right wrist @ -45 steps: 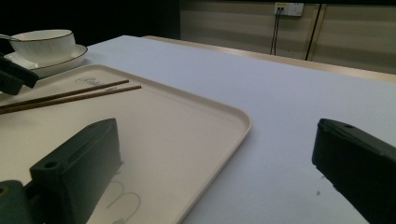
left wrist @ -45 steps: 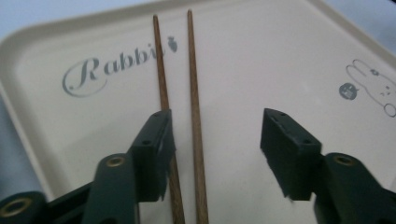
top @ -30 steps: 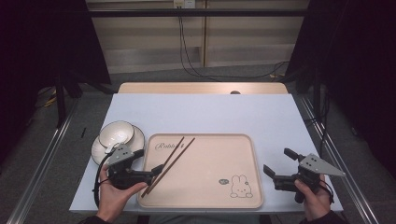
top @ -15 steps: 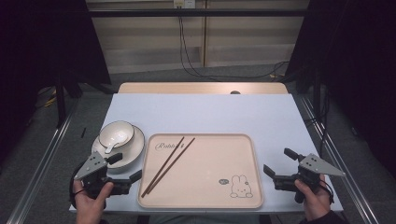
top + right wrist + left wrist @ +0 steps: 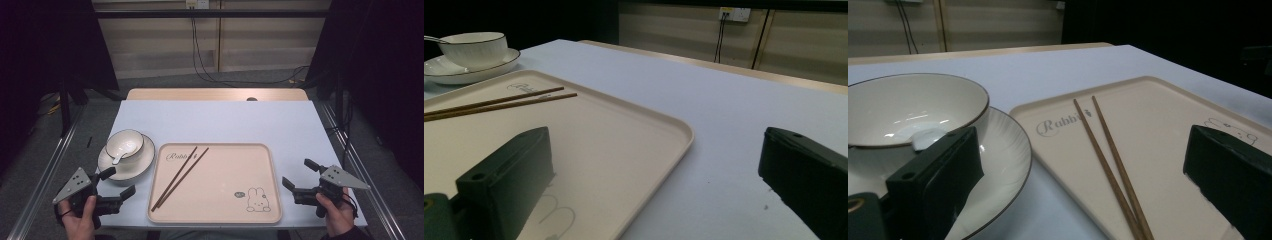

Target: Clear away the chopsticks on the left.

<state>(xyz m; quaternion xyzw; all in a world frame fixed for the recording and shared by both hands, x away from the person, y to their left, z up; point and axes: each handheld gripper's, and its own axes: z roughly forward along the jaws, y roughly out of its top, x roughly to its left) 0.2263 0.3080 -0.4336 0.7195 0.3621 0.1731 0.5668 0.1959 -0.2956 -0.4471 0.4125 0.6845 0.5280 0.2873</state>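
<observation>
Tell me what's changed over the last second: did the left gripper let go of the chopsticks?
The left gripper has pulled back left, off the tray edge to the table's front-left corner, jaws open and empty. The chopsticks lie on the tray as before. Right gripper, bowl and plate stayed put.

Beige tray (image 5: 260, 170) with a rabbit drawing, brown chopsticks (image 5: 181, 170), white dark-rimmed bowl (image 5: 126, 144) and plate (image 5: 140, 165).

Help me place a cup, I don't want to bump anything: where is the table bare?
Free: the far strip of table beyond the tray, and its right side beside the tray. The tray's right half, past the chopsticks, is bare too. Crowded: the near-left corner, with bowl, plate and left gripper.
</observation>
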